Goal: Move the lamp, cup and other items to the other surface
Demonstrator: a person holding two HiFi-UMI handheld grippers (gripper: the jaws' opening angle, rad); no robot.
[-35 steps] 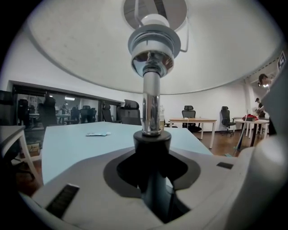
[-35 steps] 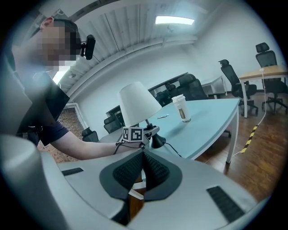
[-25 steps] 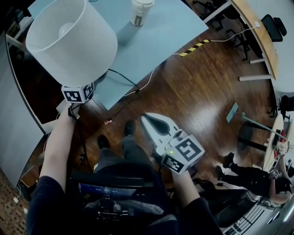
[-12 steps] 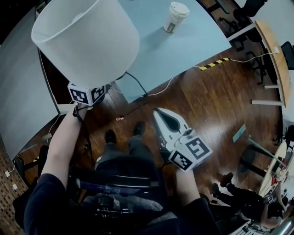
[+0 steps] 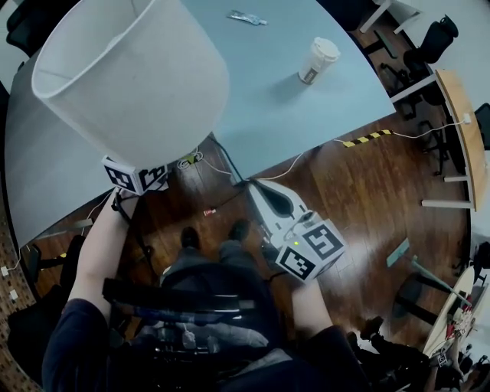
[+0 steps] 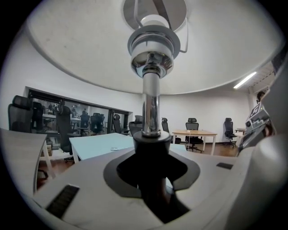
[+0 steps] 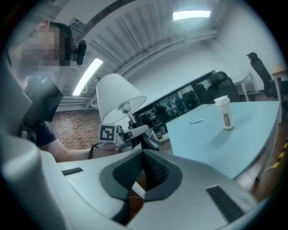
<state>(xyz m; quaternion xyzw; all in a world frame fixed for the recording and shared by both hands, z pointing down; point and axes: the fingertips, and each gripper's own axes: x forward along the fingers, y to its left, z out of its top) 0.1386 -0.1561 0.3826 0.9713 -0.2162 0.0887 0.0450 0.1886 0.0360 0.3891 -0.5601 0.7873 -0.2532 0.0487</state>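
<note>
White lamp [image 5: 138, 76] is up, nothing moved yet.
Left hand-held gripper [image 6: 150, 166] grips it; right hand-held gripper [image 7: 141, 173] is closed, empty. Cup [image 5: 318, 60] waits by the counter's [image 5: 291, 115] right edge.

Surface [image 5: 306, 115]: broad bare middle.
Cup [image 5: 318, 60]: upright, far right.
Wrapper [image 5: 246, 17]: at far edge.
Lamp [image 5: 130, 76]: shade hides left side.
Cord [image 5: 227, 159]: crosses near edge.

head view | lamp [image 5: 130, 76]: shade cropped at top | small table item [image 5: 246, 17]: unidentifiable
</note>
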